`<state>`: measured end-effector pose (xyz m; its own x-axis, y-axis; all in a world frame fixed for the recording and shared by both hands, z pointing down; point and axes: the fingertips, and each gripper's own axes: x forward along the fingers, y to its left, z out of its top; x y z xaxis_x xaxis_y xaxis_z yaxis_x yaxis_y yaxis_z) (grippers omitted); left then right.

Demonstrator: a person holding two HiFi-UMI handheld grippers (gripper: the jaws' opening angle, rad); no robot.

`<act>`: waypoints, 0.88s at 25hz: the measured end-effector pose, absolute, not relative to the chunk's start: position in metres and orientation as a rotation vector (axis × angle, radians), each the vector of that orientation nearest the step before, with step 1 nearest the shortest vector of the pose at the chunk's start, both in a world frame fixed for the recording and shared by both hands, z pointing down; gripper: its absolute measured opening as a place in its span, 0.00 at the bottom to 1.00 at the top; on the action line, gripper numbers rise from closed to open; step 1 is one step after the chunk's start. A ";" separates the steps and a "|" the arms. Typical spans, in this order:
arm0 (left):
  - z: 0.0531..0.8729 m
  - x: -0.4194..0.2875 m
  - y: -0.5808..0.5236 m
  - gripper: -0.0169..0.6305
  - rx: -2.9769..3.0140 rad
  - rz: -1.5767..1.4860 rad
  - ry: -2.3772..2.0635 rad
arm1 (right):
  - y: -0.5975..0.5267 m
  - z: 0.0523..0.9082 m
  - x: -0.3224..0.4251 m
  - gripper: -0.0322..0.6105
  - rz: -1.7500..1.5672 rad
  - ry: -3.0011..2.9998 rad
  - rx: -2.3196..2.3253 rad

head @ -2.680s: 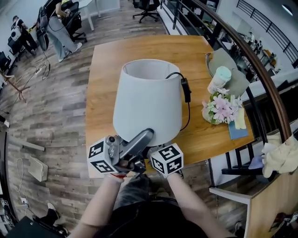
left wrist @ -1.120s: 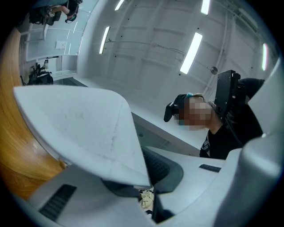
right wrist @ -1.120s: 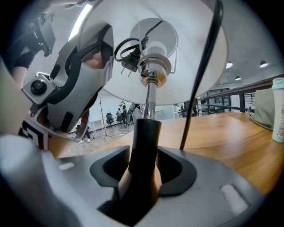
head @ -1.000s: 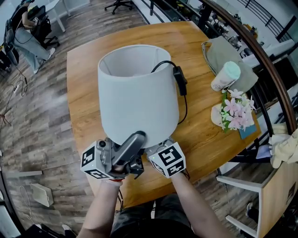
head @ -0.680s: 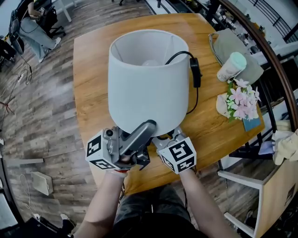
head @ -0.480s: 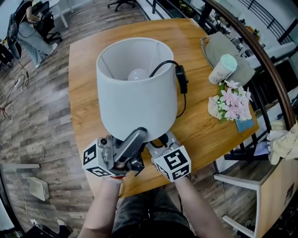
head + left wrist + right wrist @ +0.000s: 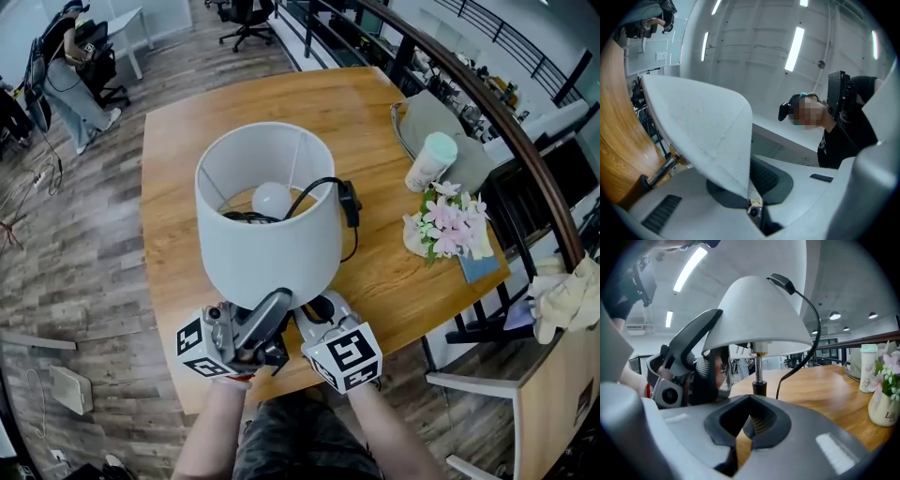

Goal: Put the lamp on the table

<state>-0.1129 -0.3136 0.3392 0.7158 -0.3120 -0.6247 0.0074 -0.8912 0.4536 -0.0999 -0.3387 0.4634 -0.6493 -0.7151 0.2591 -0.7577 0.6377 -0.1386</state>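
Lamp: I had the white fabric-shaded table lamp [image 7: 267,234] upright over the near part of the light wooden surface [image 7: 178,187], with its round bulb [image 7: 272,199] showing down inside the shade.
Lamp foot: From the right gripper view, the thin metal stem [image 7: 758,367] ran down to a black collar. The base below it was hidden behind the gripper body, so I could not tell whether it sat on the surface.
Left gripper: The left gripper [image 7: 279,305] was at the shade's lower rim. Its own view showed the fingers clenched on that rim, the white fabric [image 7: 698,126] running right down into the pinch.
Right gripper: The right gripper [image 7: 317,314] was just beside the left one, low at the lamp's foot. Its fingers were drawn together with nothing between them, and the stem stood just beyond.
Cord: A black cord with an inline switch [image 7: 347,202] came over the shade's right rim and hung down that side.
Far right of surface: A pale cup with a mint lid [image 7: 429,161] and a bunch of pink flowers [image 7: 445,220] stood well apart from the lamp.
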 end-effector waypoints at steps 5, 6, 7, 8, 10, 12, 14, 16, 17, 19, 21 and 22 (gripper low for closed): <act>0.348 -0.115 -0.304 0.03 2.484 -1.004 -0.246 | -0.331 0.453 -0.096 0.06 0.333 -2.686 1.223; 0.350 -0.114 -0.301 0.04 2.486 -0.996 -0.251 | -0.329 0.451 -0.097 0.06 0.322 -2.690 1.221; 0.352 -0.114 -0.299 0.06 2.486 -0.990 -0.256 | -0.327 0.449 -0.097 0.06 0.311 -2.692 1.222; 0.355 -0.113 -0.296 0.06 2.484 -0.986 -0.258 | -0.325 0.447 -0.097 0.06 0.300 -2.692 1.226; 0.358 -0.111 -0.292 0.07 2.477 -0.985 -0.263 | -0.322 0.443 -0.096 0.06 0.283 -2.692 1.239; 0.360 -0.110 -0.289 0.07 2.472 -0.987 -0.277 | -0.319 0.441 -0.096 0.06 0.275 -2.693 1.250; 0.360 -0.111 -0.288 0.08 2.470 -0.988 -0.297 | -0.316 0.438 -0.097 0.06 0.272 -2.696 1.260; 0.361 -0.111 -0.287 0.09 2.480 -0.972 -0.321 | -0.313 0.435 -0.097 0.06 0.275 -2.701 1.273; 0.363 -0.111 -0.287 0.10 2.488 -0.953 -0.338 | -0.312 0.434 -0.096 0.06 0.278 -2.702 1.279; 0.367 -0.108 -0.286 0.12 2.509 -0.899 -0.380 | -0.310 0.433 -0.095 0.06 0.286 -2.705 1.285; 0.372 -0.106 -0.284 0.11 2.526 -0.842 -0.419 | -0.309 0.432 -0.094 0.06 0.298 -2.711 1.285; 0.374 -0.105 -0.283 0.11 2.531 -0.818 -0.437 | -0.307 0.431 -0.095 0.06 0.304 -2.716 1.283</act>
